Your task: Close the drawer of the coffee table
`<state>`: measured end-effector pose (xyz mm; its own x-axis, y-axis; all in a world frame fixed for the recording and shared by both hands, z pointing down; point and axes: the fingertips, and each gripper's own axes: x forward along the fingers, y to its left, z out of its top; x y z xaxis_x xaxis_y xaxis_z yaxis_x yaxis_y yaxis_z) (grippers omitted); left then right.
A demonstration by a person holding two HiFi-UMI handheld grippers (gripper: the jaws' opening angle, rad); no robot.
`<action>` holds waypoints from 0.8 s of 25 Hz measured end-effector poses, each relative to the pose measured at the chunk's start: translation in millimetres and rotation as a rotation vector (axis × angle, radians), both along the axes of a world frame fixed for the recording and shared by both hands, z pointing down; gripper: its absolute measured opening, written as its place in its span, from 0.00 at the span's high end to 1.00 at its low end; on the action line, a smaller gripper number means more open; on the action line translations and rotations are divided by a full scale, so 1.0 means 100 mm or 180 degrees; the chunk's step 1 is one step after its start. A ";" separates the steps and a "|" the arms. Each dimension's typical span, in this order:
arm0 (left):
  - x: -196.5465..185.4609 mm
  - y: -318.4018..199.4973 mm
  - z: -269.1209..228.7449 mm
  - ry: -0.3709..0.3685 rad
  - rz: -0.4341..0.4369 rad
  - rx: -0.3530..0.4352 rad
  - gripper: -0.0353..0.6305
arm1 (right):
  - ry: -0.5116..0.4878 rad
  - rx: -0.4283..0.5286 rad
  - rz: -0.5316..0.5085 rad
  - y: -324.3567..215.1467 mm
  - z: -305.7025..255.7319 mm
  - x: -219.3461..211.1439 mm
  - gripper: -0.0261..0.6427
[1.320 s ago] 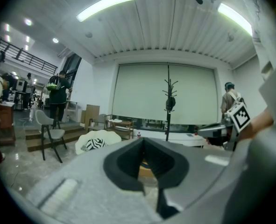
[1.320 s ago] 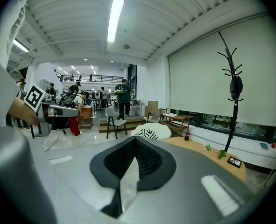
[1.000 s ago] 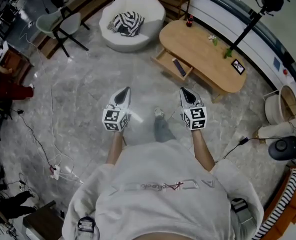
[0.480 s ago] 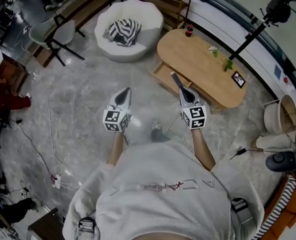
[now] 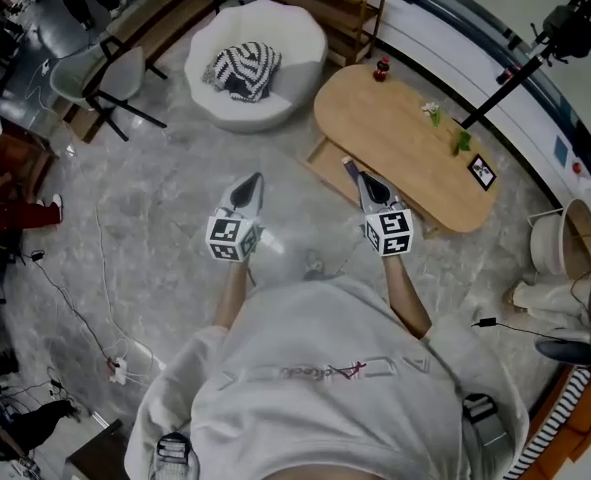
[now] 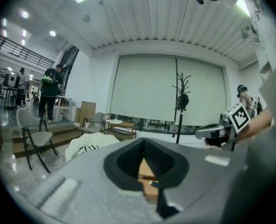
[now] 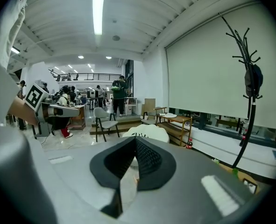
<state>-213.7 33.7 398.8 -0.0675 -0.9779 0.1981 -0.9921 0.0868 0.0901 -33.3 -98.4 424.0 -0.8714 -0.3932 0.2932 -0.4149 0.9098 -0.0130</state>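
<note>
Currently, I see a grey marble floor (image 5: 165, 198) with the oval wooden coffee table (image 5: 405, 143) at upper right of the head view. A white round pouf (image 5: 260, 93) stands just beside the table's left end and carries a striped cushion (image 5: 245, 68). The drawer (image 5: 327, 164) stands pulled out of the table's long near side, toward me, and its interior is exposed. The left gripper (image 5: 249, 188) is held over bare floor, well apart from the table. Its jaws are pressed together with nothing between them. The right gripper (image 5: 368, 184) has its tip overlapping the drawer's near right corner in the head view. I cannot tell whether it makes contact there. Its jaws are likewise pressed together and empty. On the tabletop, a picture frame (image 5: 482, 171) lies near the right end, a small green plant (image 5: 462, 142) sits beside it, and a red bottle (image 5: 381, 69) stands at the far edge.
</note>
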 end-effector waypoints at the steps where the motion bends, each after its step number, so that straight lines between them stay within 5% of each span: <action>1: -0.05 -0.06 0.00 -0.0008 -0.0004 -0.0003 0.95 | 0.0000 -0.0002 -0.0006 -0.07 0.00 -0.05 0.95; 20: -0.47 -0.41 0.24 0.0068 -0.0164 -0.0098 0.95 | 0.0079 -0.0055 -0.0245 -0.47 0.17 -0.62 0.95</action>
<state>-260.3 -7.4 422.9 -0.1130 -0.9666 0.2300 -0.9842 0.1407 0.1076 -95.5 -145.7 440.8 -0.8912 -0.3200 0.3214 -0.3441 0.9387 -0.0194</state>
